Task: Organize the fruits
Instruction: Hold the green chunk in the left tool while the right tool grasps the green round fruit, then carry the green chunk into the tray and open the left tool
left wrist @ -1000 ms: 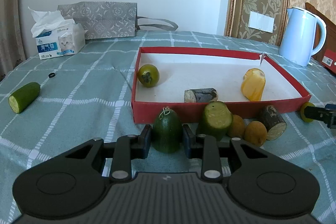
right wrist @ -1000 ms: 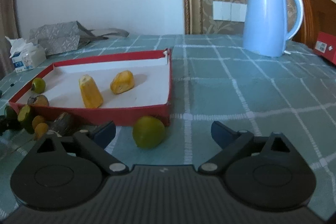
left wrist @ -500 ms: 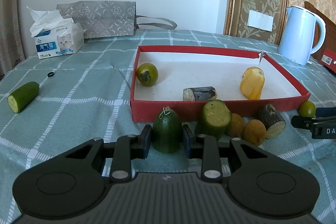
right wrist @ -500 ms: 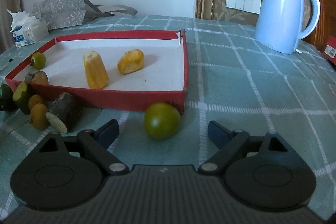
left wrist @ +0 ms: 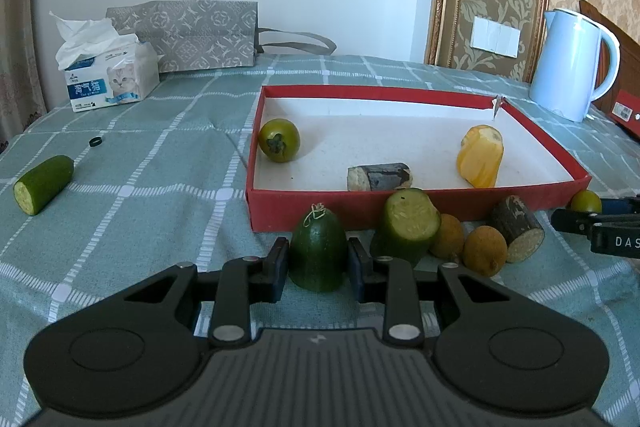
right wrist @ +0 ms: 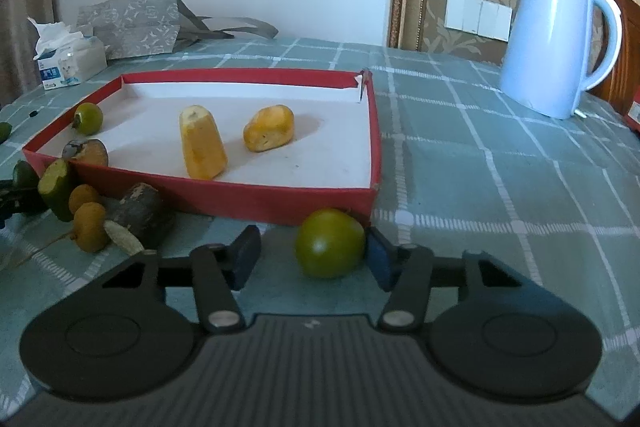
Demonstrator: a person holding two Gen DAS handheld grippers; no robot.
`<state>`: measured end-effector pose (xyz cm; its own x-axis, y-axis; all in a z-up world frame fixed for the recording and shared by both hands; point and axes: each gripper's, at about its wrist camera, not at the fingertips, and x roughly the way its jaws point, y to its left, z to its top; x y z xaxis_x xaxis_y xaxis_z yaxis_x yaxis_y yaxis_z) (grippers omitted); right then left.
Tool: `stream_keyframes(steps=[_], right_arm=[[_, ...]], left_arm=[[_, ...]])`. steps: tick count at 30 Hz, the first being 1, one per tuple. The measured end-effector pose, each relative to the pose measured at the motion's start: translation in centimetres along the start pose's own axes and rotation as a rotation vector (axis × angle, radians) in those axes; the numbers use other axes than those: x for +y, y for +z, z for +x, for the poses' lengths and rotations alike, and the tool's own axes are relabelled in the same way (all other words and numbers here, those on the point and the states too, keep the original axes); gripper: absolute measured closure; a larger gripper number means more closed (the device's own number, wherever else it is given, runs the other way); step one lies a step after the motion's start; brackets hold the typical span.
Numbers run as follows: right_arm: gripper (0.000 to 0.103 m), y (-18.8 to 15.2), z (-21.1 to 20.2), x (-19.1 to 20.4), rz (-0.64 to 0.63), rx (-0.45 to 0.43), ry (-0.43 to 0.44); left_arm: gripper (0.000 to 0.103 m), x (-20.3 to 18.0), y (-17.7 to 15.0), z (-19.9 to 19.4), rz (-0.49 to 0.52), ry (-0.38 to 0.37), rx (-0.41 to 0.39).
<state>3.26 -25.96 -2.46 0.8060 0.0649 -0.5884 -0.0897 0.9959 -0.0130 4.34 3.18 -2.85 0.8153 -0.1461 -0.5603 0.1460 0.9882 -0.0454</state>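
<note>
Checked tablecloth (right wrist: 480,167), round glossy green fruit (right wrist: 330,247)

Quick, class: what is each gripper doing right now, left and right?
Left gripper: shut on the dark green cucumber end.
Right gripper: closing around the green round fruit, left pad not touching.

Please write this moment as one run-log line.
left gripper: shut on cucumber end | right gripper: closing around green fruit | tray: not reached

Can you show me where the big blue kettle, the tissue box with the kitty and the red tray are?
Light blue plastic kettle (right wrist: 552,47), right wrist view, body.
White tissue box with cat picture (left wrist: 110,83), left wrist view, front face.
Red cardboard tray (left wrist: 360,213), left wrist view, near wall.
</note>
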Motion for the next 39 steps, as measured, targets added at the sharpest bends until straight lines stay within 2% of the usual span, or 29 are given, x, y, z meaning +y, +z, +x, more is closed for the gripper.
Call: stream_keyframes(steps=[1, 3, 11, 13, 20, 24, 30, 39], right_arm=[[0.060, 0.0, -0.1, -0.1, 0.004, -0.003, -0.004], [0.065, 0.0, -0.2, -0.3, 0.016, -0.012, -0.012], [0.065, -0.3, -0.9, -0.2, 0.010, -0.038, 0.010], [0.069, -0.3, -1.1, -0.2, 0.013, -0.049, 0.011], [0.069, -0.1, -0.3, -0.6, 0.035, -0.005, 0.000], [0.070, 0.0, -0.2, 0.2, -0.020, -0.009, -0.026], [0.070, -0.4, -0.8, -0.2, 0.020, -0.012, 0.063], [0.070, -0.4, -0.8, 0.3, -0.004, -0.011, 0.048]], left_arm=[[0.073, 0.0, 0.0, 0.0, -0.001, -0.001, 0.000], [0.073, 0.0, 0.0, 0.0, 0.000, 0.000, 0.000], [0.073, 0.0, 0.1, 0.0, -0.001, -0.001, 0.000], [0.073, 0.0, 0.1, 0.0, -0.001, -0.001, 0.001], [0.073, 0.0, 0.1, 0.0, -0.001, -0.001, 0.001], [0.073, 0.0, 0.1, 0.0, -0.001, -0.001, 0.000], [0.073, -0.1, -0.1, -0.1, 0.001, 0.008, 0.000], [0.073, -0.1, 0.1, -0.9, -0.001, 0.022, 0.003]])
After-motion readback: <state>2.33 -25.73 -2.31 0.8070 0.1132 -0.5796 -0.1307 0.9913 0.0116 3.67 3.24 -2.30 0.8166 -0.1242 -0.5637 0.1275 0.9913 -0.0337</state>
